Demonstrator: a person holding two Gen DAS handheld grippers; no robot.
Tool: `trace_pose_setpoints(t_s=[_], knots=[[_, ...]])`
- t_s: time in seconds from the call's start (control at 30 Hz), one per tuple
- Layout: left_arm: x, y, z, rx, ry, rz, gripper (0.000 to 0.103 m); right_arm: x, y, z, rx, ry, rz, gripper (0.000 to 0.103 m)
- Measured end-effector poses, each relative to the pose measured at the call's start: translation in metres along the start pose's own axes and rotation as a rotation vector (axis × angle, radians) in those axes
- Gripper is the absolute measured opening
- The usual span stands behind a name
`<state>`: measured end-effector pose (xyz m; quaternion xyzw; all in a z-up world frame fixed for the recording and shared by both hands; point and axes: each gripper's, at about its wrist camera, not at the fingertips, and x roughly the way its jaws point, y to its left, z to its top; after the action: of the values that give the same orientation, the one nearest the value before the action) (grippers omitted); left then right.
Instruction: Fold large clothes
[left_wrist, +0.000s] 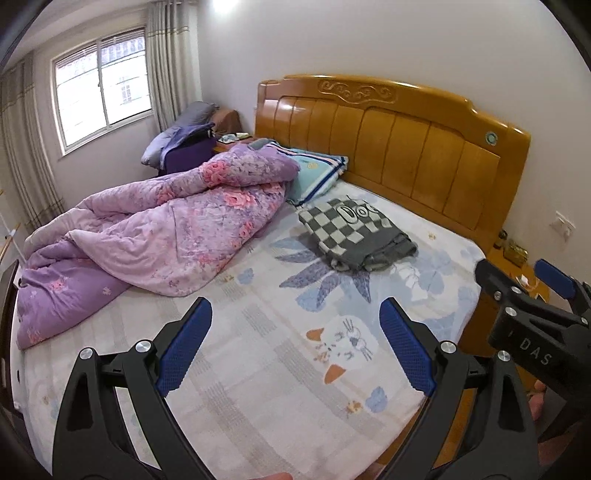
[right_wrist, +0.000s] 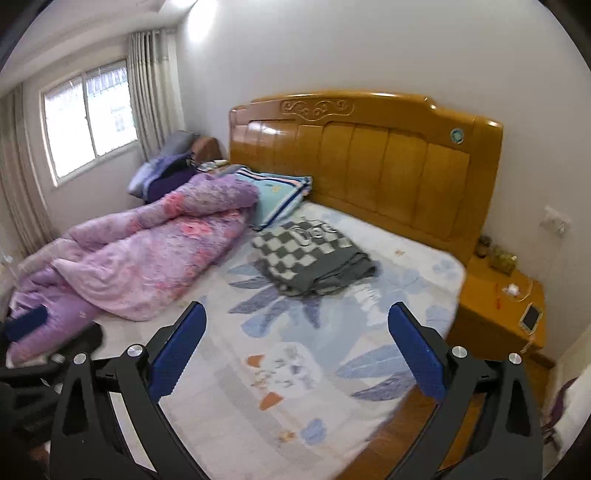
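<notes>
well beyond both fingers (left_wrist: 404, 347), folded checkered garment (left_wrist: 352, 230) on bed (left_wrist: 258, 369)

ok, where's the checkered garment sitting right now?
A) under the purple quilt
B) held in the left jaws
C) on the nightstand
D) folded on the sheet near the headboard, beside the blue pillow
D: the checkered garment lies folded on the bed sheet just in front of the headboard, next to the blue pillow; both the left gripper and right gripper are open and empty.
</notes>
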<state>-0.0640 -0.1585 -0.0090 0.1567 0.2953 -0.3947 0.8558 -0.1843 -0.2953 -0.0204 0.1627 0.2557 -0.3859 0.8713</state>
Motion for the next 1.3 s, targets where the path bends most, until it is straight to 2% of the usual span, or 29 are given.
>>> trace_pose_setpoints(t_s=[0.33, 0.43, 0.73, 1.3], knots=[[0.006, 0.001, 0.007, -0.009, -0.011, -0.008, 0.092, 0.003, 0.001, 0.002, -0.037, -0.026, 0.014, 0.095], [0.008, 0.0, 0.008, -0.01, -0.013, -0.007, 0.092, 0.004, 0.003, 0.003, -0.048, -0.026, 0.043, 0.095], [0.017, 0.0, 0.008, -0.026, 0.007, -0.012, 0.092, 0.007, 0.007, 0.005, -0.084, -0.014, 0.022, 0.095], [0.019, -0.008, 0.004, -0.009, 0.022, -0.003, 0.092, 0.012, 0.008, 0.005, -0.072, 0.009, 0.017, 0.095]])
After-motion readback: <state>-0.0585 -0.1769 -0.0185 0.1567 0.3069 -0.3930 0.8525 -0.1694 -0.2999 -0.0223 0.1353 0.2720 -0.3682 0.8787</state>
